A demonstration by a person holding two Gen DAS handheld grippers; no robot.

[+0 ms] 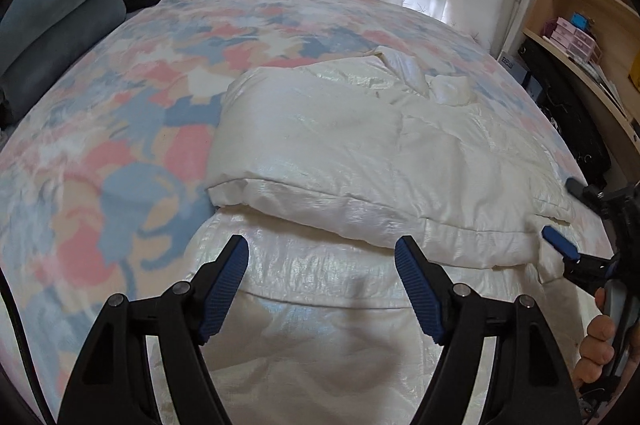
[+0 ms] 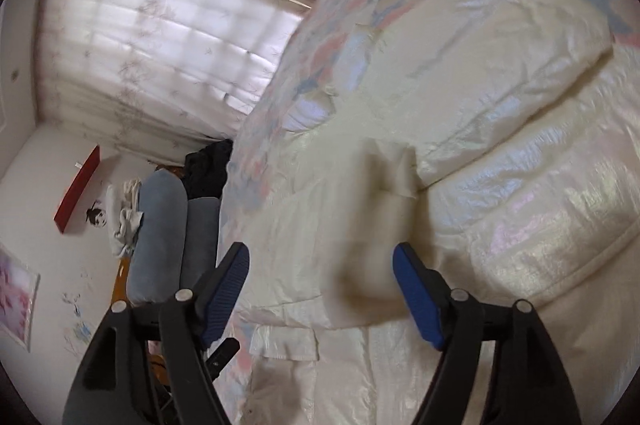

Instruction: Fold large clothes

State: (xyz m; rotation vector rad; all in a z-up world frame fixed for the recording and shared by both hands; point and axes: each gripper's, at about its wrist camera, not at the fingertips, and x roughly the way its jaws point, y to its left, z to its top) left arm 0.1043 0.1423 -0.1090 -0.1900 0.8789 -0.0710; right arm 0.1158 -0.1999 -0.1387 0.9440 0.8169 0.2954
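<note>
Coat [image 1: 360,161], white, puffy: partly folded, centre frame, on the bed [image 1: 120,129].
Probably light, soft, slippery; grip the hem seam. Left gripper [image 1: 321,283] and right gripper [image 2: 320,285]: jaws wide open, empty.

Cream jacket [image 1: 360,153]; pink-blue patterned blanket [image 1: 120,145]
</note>
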